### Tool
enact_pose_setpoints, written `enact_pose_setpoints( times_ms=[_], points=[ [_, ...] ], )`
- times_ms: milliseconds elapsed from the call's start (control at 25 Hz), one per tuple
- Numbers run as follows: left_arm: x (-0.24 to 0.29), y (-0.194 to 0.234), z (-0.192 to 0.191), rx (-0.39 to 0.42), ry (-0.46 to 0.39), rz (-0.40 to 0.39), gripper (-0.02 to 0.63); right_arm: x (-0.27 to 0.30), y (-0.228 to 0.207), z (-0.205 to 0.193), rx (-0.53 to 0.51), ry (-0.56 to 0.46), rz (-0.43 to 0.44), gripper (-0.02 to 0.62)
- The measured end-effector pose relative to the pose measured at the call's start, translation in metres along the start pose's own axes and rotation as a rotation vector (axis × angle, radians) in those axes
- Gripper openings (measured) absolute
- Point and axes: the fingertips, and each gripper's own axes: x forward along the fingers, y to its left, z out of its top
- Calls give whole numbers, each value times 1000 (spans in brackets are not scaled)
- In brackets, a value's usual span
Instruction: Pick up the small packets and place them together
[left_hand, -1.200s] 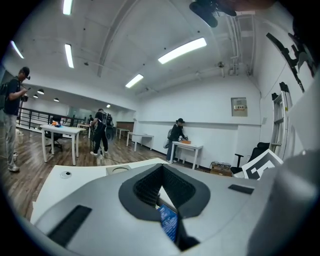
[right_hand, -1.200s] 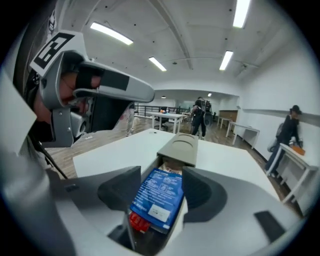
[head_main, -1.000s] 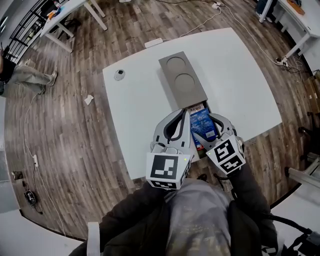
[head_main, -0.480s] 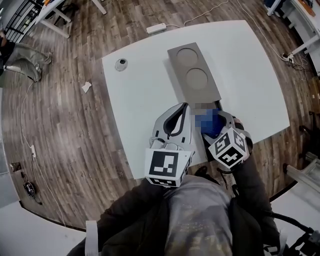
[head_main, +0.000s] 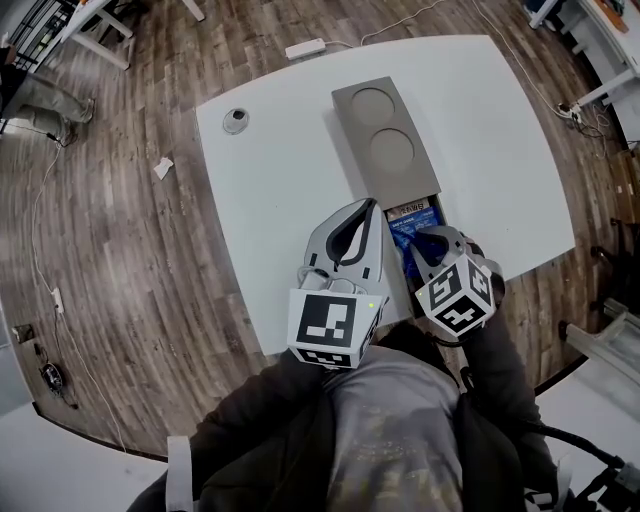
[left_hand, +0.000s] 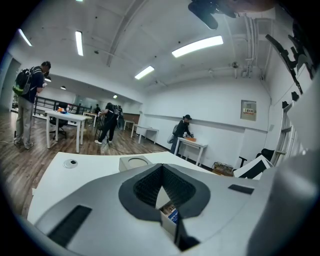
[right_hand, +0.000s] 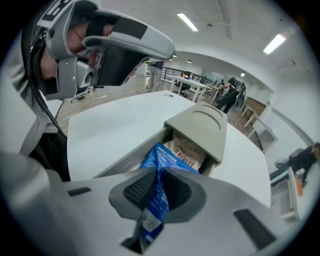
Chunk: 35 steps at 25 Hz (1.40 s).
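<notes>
Two tools are over the white worktop (head_main: 280, 200), low in the head view. The right tool (head_main: 430, 240) points steeply down into the open drawer of the one grey box (head_main: 385, 140). Its jaws have just been closing, and now they pinch the blue packet (right_hand: 167, 157) by its near edge, pads tight on the foil. That makes one packet gripped. A second one, beige (right_hand: 189, 154), lies just behind it in the same drawer, partly under the box lid. Two round recesses sit in that lid, one behind the other. The left tool (head_main: 365, 210) hangs just beside the drawer's left side, its tips together with nothing between them. Up in the left of the head view, one small round disc (head_main: 234, 120) rests on the worktop, well apart from everything.
</notes>
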Motion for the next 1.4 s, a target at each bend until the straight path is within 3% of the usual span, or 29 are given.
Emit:
enact_pose_setpoints(
  times_ms=[320, 600, 920, 1400],
  points=[
    [-9, -5, 6, 5, -18, 8, 3, -21, -5, 10, 76, -79, -34, 17],
    [-13, -21, 17, 21, -49, 31, 3, -63, -13, 39, 55, -209, -58, 17],
    [-16, -31, 18, 49, -49, 70, 3, -57, -17, 37, 46, -242, -45, 17],
    [-10, 0, 37, 48, -79, 156, 3, -47, -79, 93, -7, -306, -81, 17]
  ],
)
